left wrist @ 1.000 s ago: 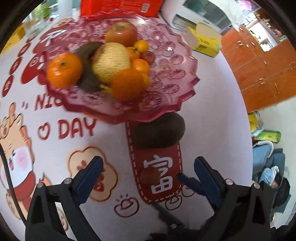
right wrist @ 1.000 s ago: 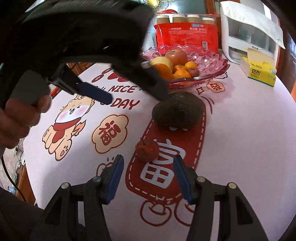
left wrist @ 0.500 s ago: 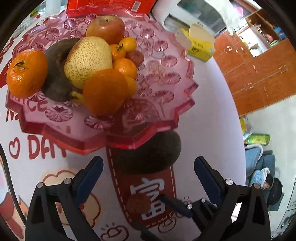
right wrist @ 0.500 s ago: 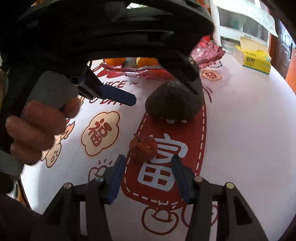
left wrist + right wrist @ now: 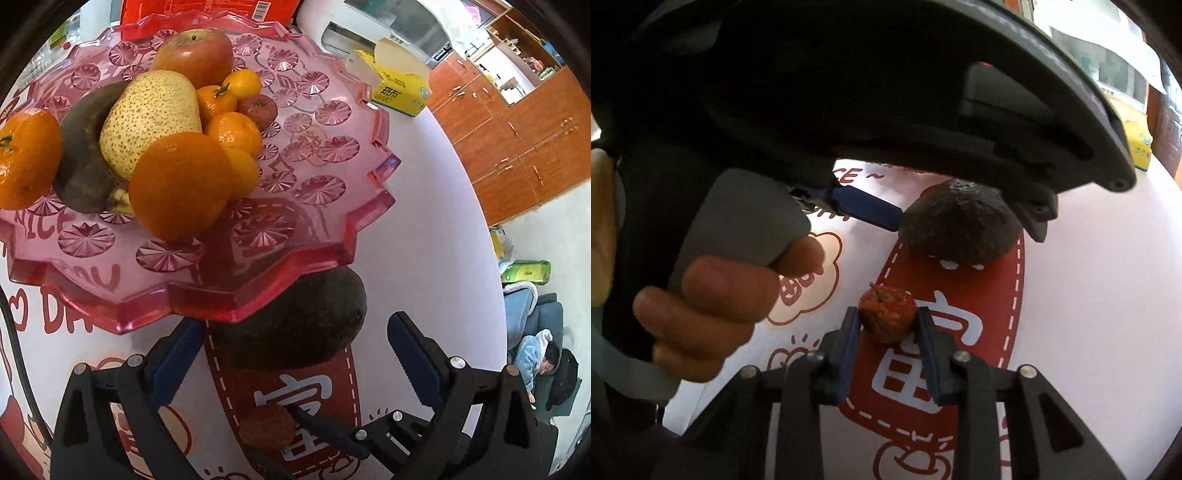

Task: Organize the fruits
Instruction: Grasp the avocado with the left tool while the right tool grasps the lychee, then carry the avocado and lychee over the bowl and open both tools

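Avocado [image 5: 295, 325] just before fruit plate [image 5: 332, 206]

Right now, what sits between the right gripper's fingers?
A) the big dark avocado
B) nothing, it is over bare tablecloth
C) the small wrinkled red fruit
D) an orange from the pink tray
C: in the right wrist view the right gripper has its fingers against both sides of the small wrinkled red fruit, while the dark avocado lies farther off between the open fingers of the left gripper.
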`<state>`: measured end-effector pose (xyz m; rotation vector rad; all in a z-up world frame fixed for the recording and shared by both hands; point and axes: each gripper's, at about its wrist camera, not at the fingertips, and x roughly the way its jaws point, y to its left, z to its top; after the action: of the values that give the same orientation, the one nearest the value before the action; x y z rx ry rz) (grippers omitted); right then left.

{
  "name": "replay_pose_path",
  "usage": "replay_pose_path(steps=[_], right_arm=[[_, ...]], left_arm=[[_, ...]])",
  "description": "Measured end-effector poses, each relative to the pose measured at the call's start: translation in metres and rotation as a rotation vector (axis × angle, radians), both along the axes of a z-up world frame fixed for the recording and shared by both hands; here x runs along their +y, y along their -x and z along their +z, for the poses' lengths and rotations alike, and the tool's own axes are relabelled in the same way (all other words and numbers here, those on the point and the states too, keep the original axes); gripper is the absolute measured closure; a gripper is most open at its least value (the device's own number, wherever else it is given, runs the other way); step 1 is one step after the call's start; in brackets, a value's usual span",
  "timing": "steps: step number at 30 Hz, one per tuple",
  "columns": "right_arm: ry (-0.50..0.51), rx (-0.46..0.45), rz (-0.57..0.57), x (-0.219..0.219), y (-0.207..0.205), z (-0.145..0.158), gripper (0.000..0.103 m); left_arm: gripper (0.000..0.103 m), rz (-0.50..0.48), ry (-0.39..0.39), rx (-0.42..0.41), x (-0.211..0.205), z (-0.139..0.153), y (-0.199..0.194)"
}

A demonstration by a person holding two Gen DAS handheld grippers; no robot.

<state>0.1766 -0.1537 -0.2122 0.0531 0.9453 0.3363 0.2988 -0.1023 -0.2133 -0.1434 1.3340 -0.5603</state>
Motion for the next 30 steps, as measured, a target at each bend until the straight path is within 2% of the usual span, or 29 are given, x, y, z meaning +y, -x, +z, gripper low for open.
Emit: replay_pose_path(steps=[5,13,19,30], right_arm=[[-0.008,0.027,-0.009,-0.014,0.001,0.002,0.073],[-0.008,0.06,-0.044,-0.046,0.011,0.005,0.073],[-0.019,0.055,-0.054,-0.075,0.013,0.012,0.073],[-0.041,0.045,-0.033,-0.083,0.01,0.019,0.073]], left_arm=[[0.006,0.031,-0.03,-0.011,-0.009,-0.001,-0.006],[0.021,0.043,-0.096,-0.013,-0.015,-0.001,-0.009],[0.022,0.093,-0.124,-0.009,-0.021,0.001,-0.005],[0.024,0.141,-0.156,0.0,-0.025,0.002,0.023]])
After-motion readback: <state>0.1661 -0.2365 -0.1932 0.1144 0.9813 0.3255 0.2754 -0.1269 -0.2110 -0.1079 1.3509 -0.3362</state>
